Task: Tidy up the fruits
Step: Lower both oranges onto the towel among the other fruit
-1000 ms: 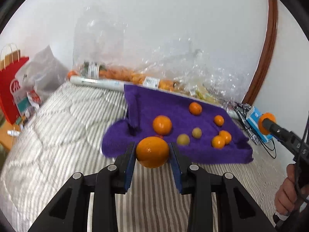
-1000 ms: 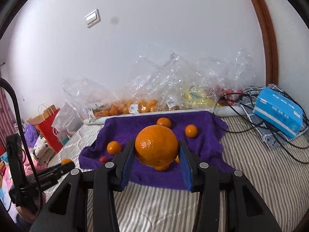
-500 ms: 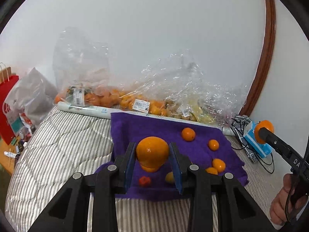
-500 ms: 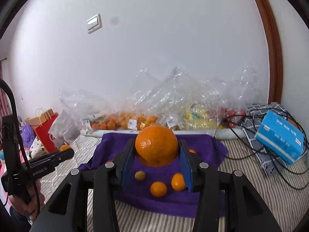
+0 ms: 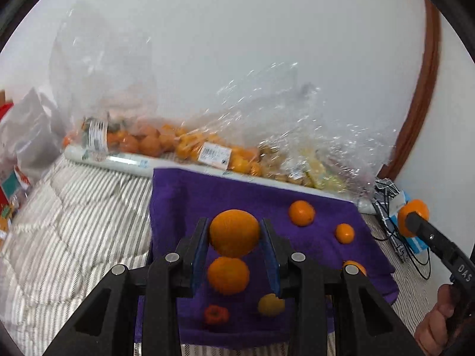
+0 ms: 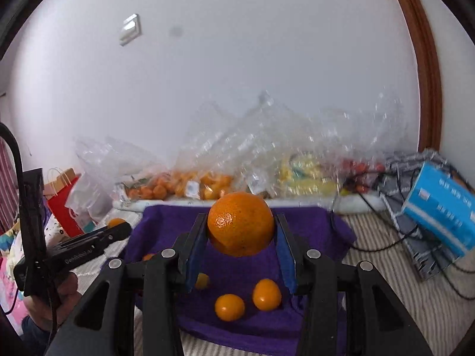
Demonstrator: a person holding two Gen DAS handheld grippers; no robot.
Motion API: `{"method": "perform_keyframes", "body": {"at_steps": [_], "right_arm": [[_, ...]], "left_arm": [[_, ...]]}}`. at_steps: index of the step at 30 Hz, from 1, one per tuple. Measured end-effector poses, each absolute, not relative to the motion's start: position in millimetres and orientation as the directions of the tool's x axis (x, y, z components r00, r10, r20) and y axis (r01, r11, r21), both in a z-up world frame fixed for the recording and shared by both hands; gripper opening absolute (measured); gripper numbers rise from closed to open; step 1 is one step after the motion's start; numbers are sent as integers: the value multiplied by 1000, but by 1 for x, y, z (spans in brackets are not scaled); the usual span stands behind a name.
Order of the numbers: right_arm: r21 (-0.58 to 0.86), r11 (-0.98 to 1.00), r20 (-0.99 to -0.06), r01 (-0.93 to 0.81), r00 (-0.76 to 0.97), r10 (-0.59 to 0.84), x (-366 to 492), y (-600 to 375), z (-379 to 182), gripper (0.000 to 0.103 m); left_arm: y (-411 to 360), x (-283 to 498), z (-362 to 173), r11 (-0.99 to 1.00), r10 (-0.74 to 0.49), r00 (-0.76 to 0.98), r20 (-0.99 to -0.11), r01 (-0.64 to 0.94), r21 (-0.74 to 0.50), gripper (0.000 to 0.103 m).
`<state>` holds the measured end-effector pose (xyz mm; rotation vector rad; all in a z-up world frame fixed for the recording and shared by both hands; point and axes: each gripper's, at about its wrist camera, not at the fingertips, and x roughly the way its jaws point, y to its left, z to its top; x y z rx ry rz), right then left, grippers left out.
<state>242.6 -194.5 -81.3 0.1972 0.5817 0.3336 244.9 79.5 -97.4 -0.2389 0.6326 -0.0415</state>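
My left gripper [image 5: 234, 234] is shut on an orange [image 5: 234, 233] and holds it above the purple towel [image 5: 184, 201]. Below it on the towel lie another orange [image 5: 228, 275], a yellow fruit [image 5: 270, 305], a small red fruit [image 5: 216, 314] and small tangerines [image 5: 301, 213]. My right gripper [image 6: 241, 228] is shut on a large orange [image 6: 241, 224] above the same towel [image 6: 308, 228]; two tangerines [image 6: 266, 293] lie under it. The right gripper also shows at the left wrist view's right edge [image 5: 414, 218]. The left gripper shows at the left in the right wrist view [image 6: 117, 227].
Clear plastic bags of oranges and other fruit [image 5: 184, 145] lie along the wall behind the towel. A striped quilt [image 5: 74, 213] covers the bed. A blue box [image 6: 439, 216] and black cables [image 6: 394, 237] sit at the right. A red paper bag [image 6: 63, 207] stands at the left.
Both grippers have moved forward over the towel, each still holding its orange. The towel and bags look closer and lower in both views.
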Motion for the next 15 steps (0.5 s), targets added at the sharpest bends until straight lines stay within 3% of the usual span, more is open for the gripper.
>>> {"method": "perform_keyframes", "body": {"at_steps": [7, 15], "right_arm": [[271, 940, -549, -208, 769, 328, 256, -202, -101, 44], [200, 960, -615, -195, 738, 278, 264, -198, -127, 44]], "left_arm": [[91, 247, -108, 969, -92, 806, -585, -63, -239, 33], [83, 250, -119, 964, -157, 786, -597, -9, -265, 33]]}}
